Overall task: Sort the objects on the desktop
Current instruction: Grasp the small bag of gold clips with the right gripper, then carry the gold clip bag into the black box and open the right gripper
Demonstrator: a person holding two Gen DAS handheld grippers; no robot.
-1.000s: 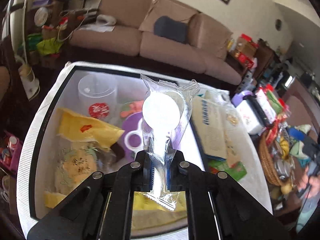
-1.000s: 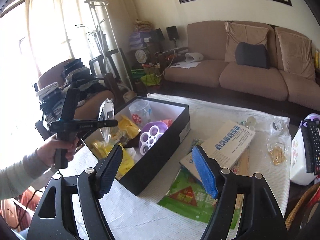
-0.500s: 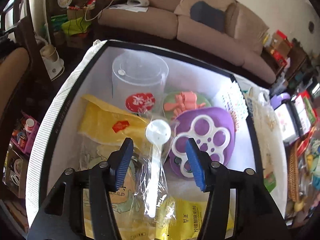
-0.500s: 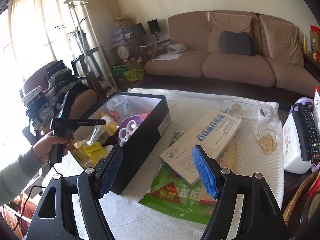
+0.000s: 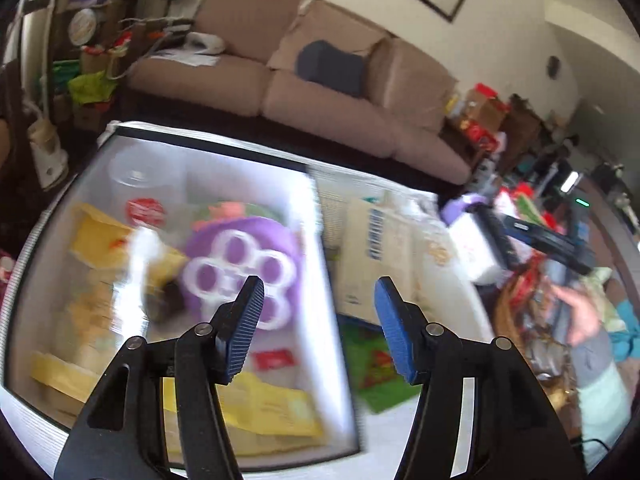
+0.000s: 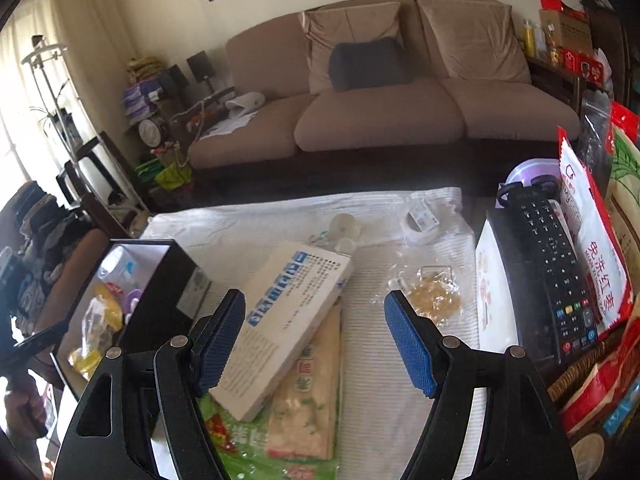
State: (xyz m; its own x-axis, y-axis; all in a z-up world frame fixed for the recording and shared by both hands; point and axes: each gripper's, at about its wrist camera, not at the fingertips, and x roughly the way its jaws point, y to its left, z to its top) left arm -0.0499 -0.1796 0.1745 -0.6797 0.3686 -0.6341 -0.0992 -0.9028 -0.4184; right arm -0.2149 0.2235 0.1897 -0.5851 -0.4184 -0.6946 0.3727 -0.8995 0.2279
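My left gripper [image 5: 319, 284] hangs over the right wall of the black box [image 5: 208, 145]; its jaws are opening and nothing is between them. The wrapped plastic spoon [image 5: 138, 264] lies in the box beside a purple lid with white rings [image 5: 240, 264]. My right gripper [image 6: 314, 296] is open and empty above the white cloth. Under its left finger lies a white flat carton with blue print [image 6: 288, 312]. A clear bag of yellow bits [image 6: 434, 300] sits just past its right fingertip.
Under the carton lie a beige packet [image 6: 308, 392] and a green packet [image 6: 240, 440]. A roll of tape [image 6: 420, 224] rests further back. A black remote [image 6: 548, 264] lies on a white box at the right, with red snack bags and a wicker basket beside it.
The left gripper let go of the wrapped spoon, which now lies in the box, and swung right. The right gripper moved right and lower, over the carton and packets.
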